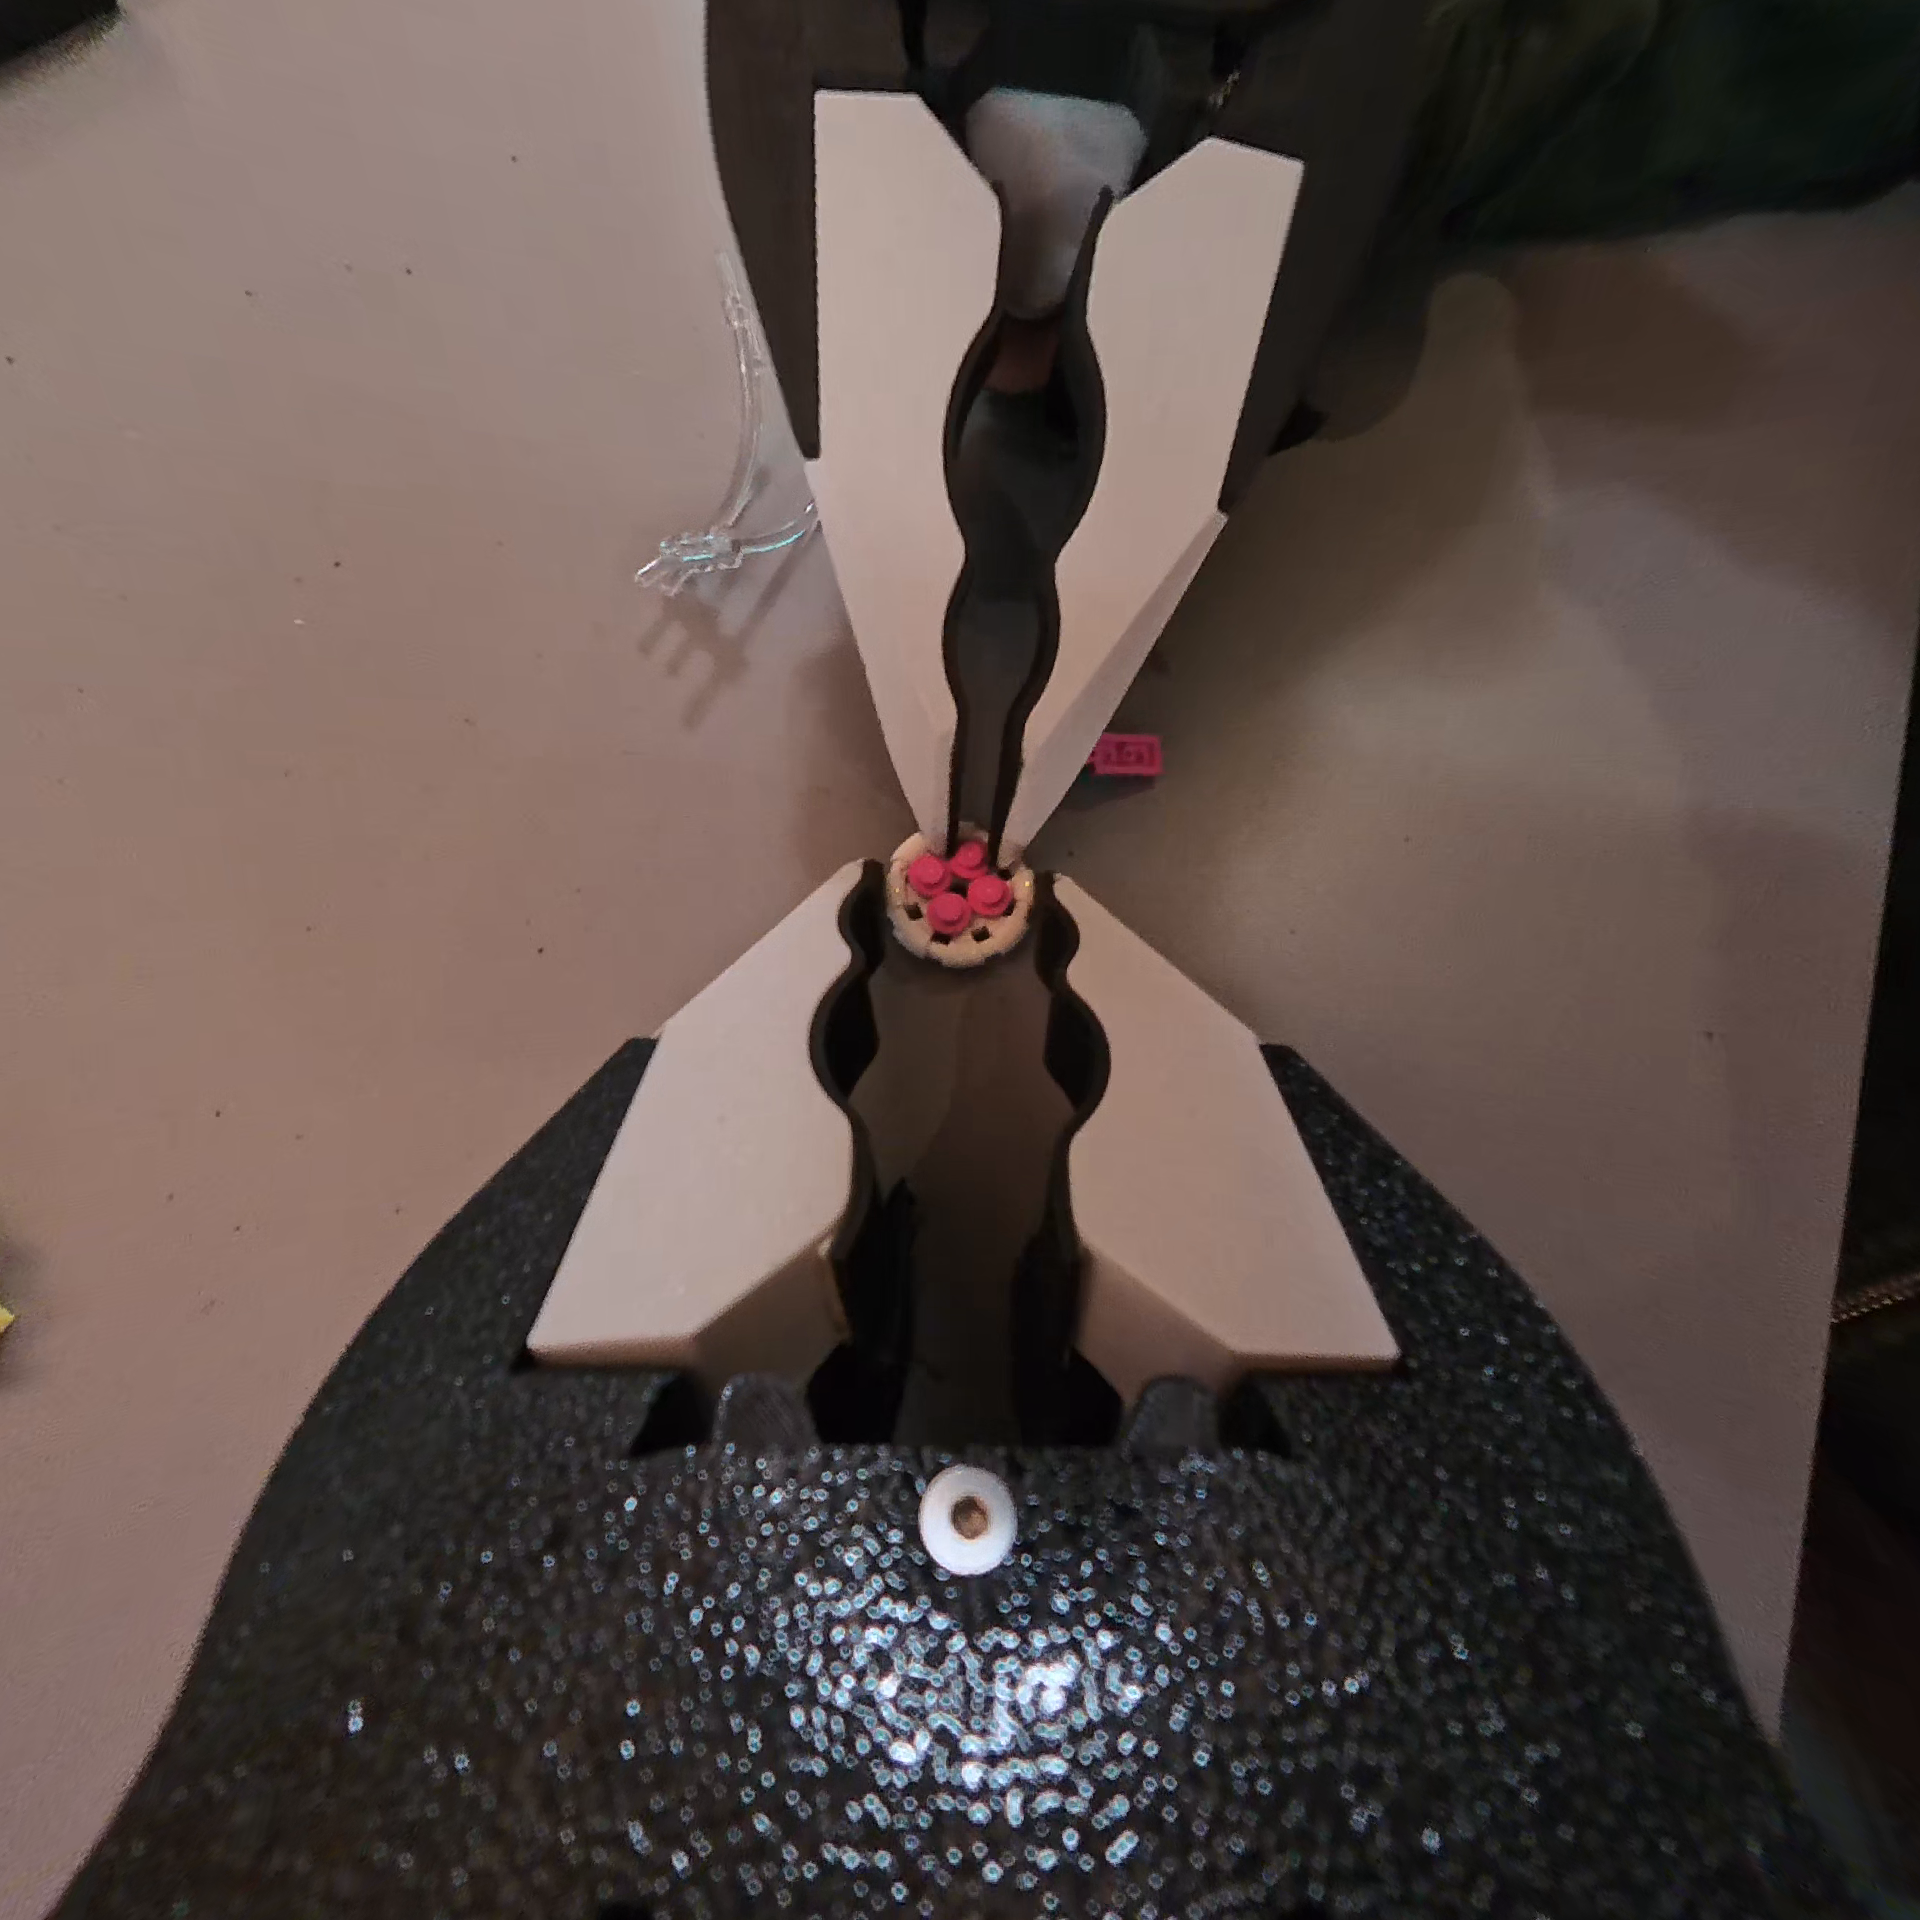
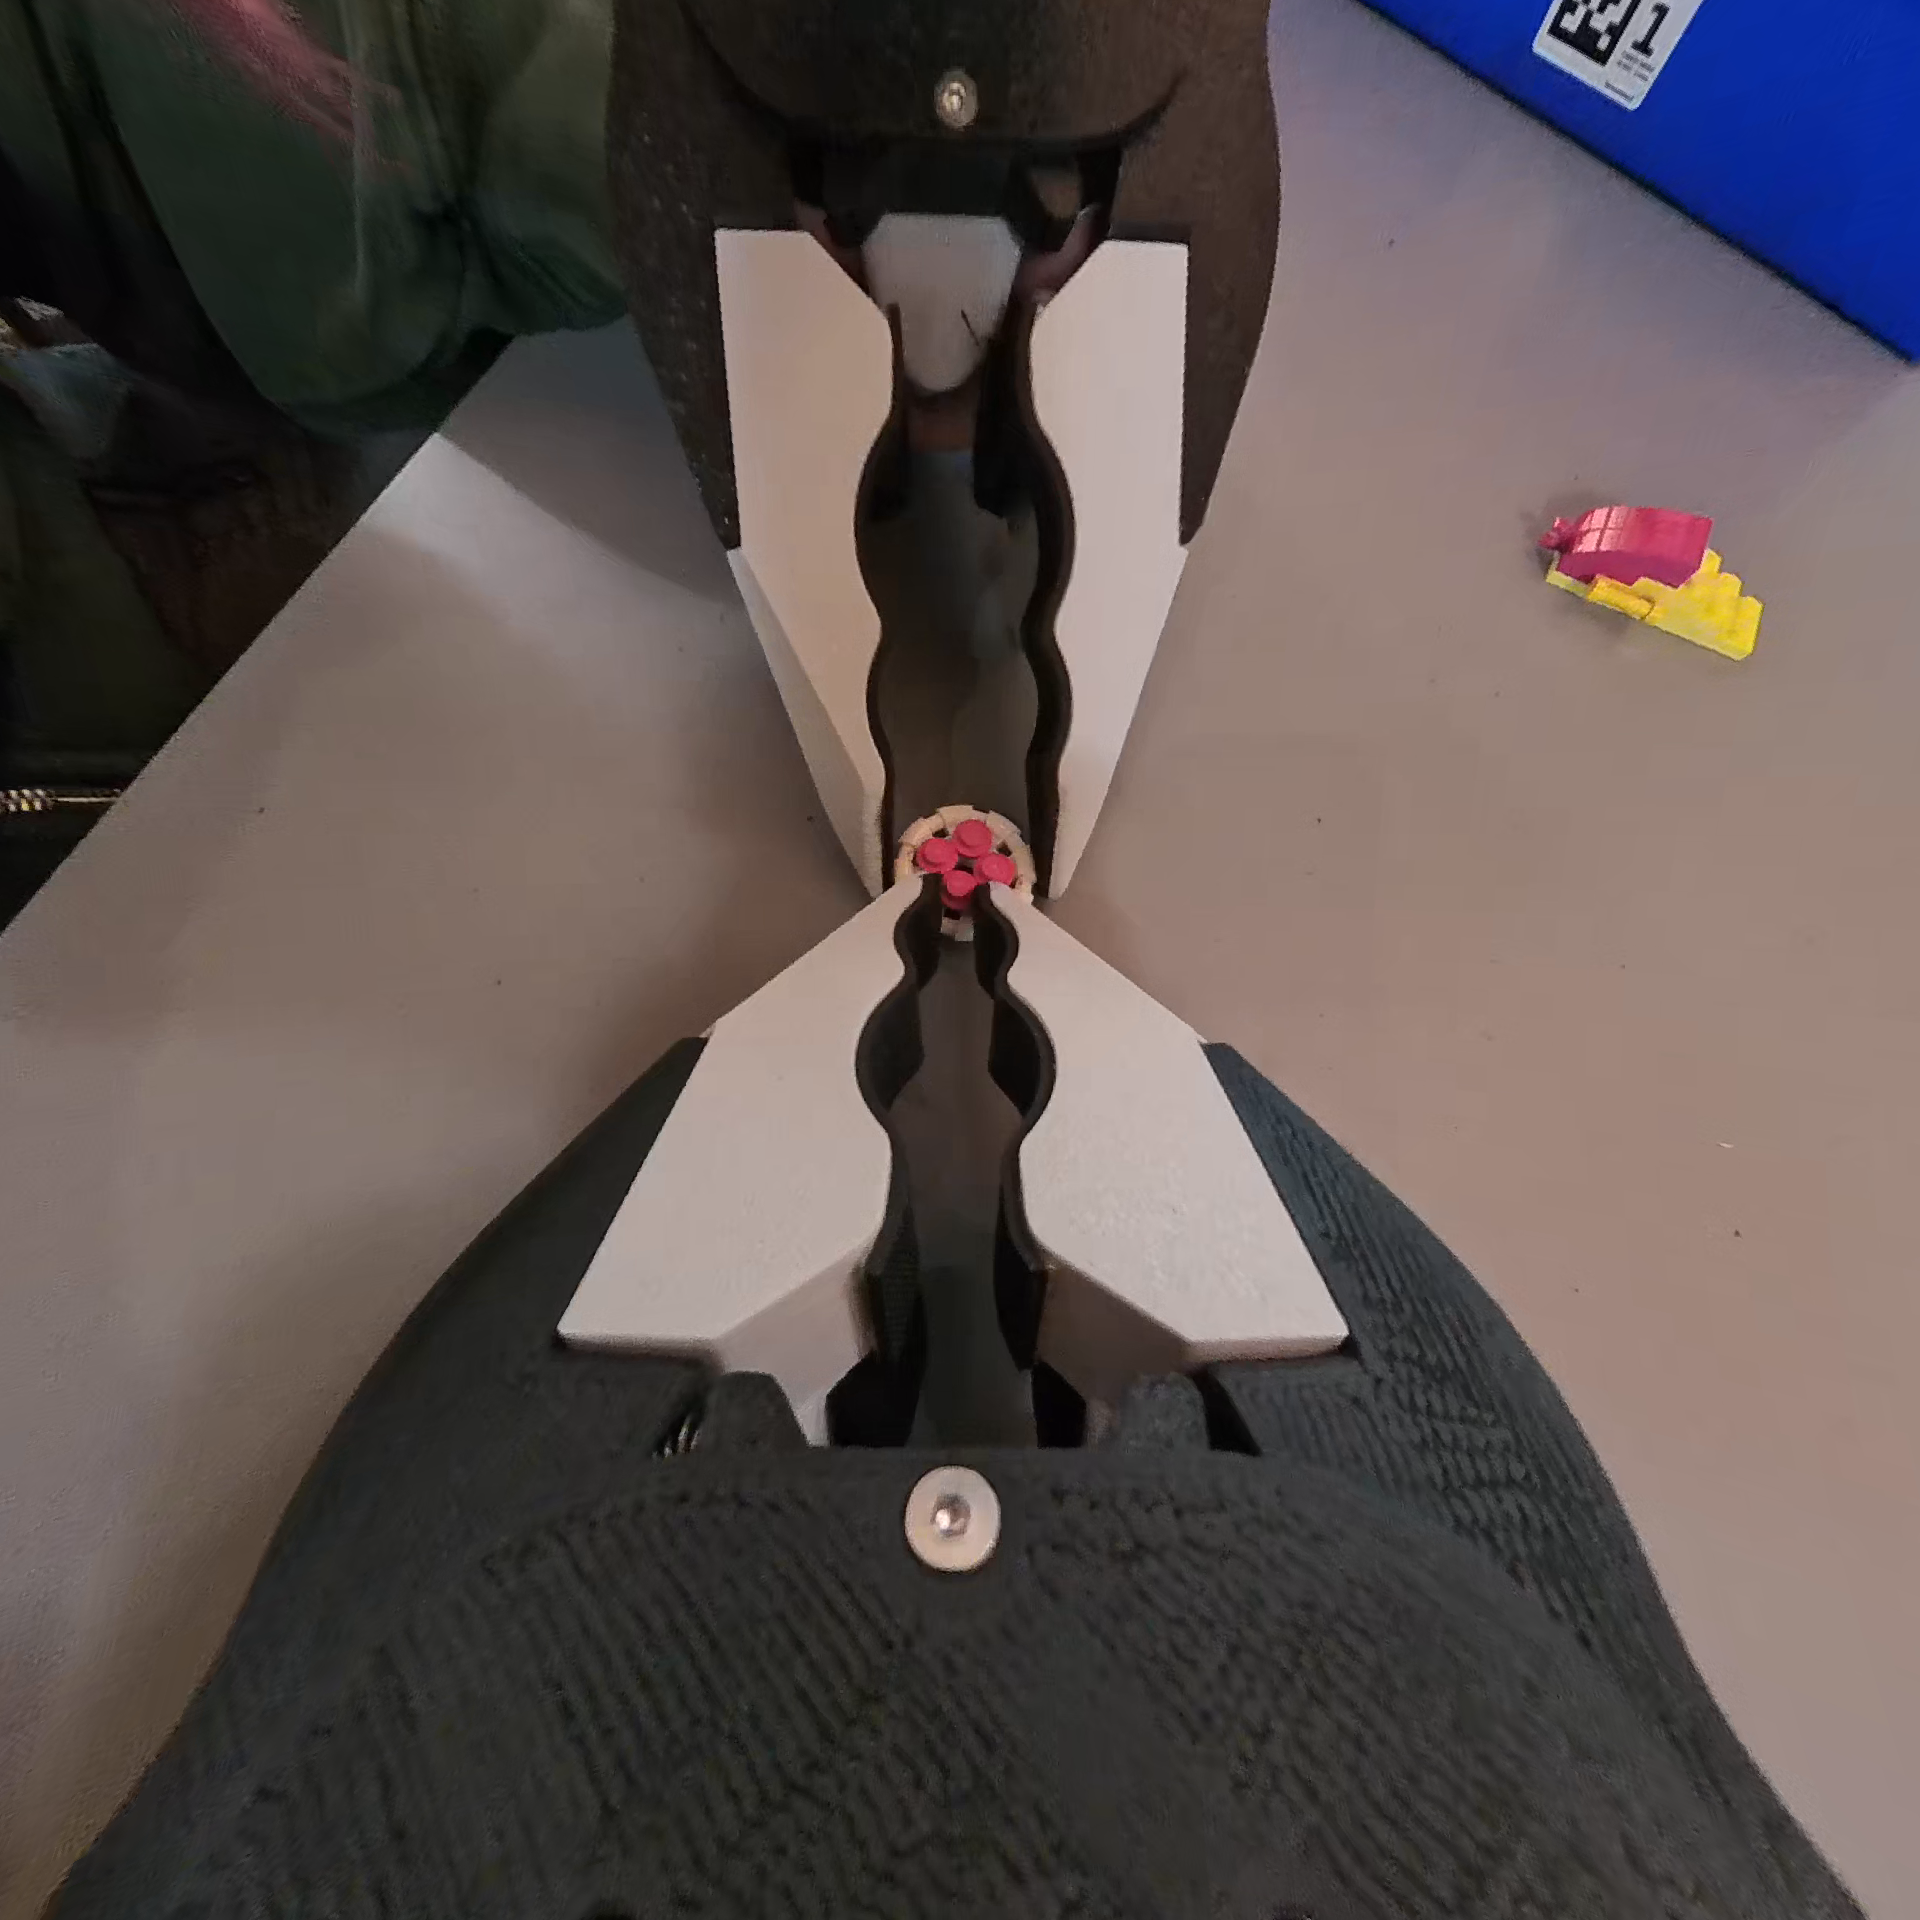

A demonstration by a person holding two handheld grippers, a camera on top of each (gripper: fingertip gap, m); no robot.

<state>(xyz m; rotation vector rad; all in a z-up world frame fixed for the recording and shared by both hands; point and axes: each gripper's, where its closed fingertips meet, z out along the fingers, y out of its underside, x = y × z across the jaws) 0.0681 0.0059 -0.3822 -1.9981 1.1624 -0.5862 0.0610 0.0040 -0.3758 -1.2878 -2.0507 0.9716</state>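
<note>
Pink-studded tan round piece (image 1: 958, 902) sits pinched between the left gripper (image 1: 958, 914) and the right gripper (image 2: 954, 906), tip to tip. Each gripper's fingers clamp its rim above the table (image 2: 1455, 935); a yellow-and-pink brick cluster (image 2: 1652, 582) lies far right.

I see a cream ring (image 1: 958, 902) topped with four magenta studs (image 1: 961, 888), between white fingers (image 1: 727, 1164) with black wavy pads on speckled black bodies. On my beige tabletop (image 2: 1455, 1039) lie yellow and magenta bricks (image 2: 1652, 582), a blue box (image 2: 1766, 156) and a clear plastic piece (image 1: 727, 520).

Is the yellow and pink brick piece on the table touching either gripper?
No: the yellow and pink brick piece lies alone on the table, well apart from both grippers.
</note>
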